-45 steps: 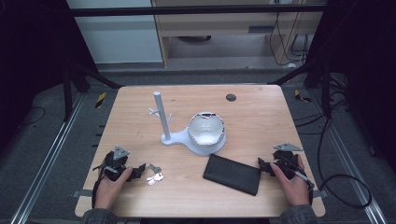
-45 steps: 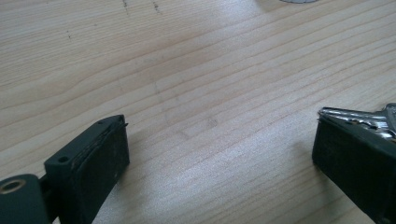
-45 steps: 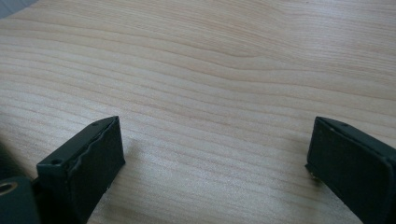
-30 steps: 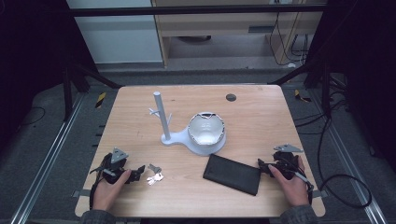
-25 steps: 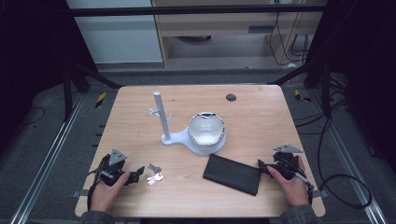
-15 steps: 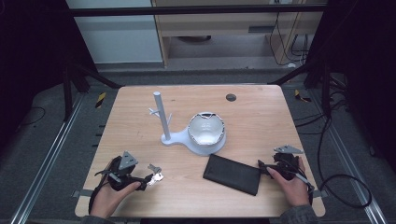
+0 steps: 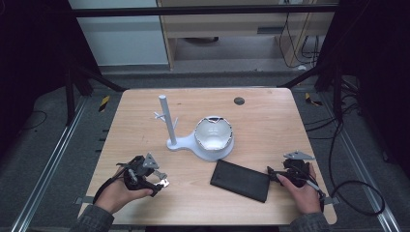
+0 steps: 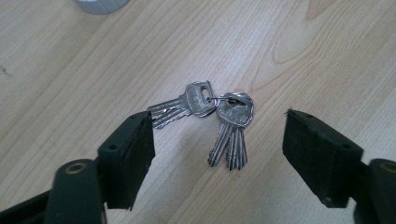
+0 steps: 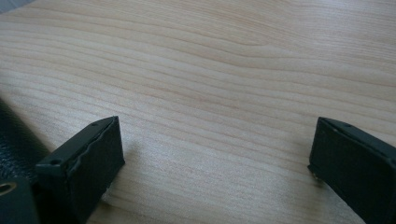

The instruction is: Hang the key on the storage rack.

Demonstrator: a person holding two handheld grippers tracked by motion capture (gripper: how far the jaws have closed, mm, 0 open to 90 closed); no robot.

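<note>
No readable text, label, brand or number anywhere — not on the keys (image 8: 219, 119), whose heads show only blurred stamping too small to make out, nor on the black case (image 7: 240, 180), the white stand (image 7: 170, 130) or the table (image 7: 261, 121).

Keys (image 8: 219, 119) left of wallet (image 7: 241, 180)
</note>
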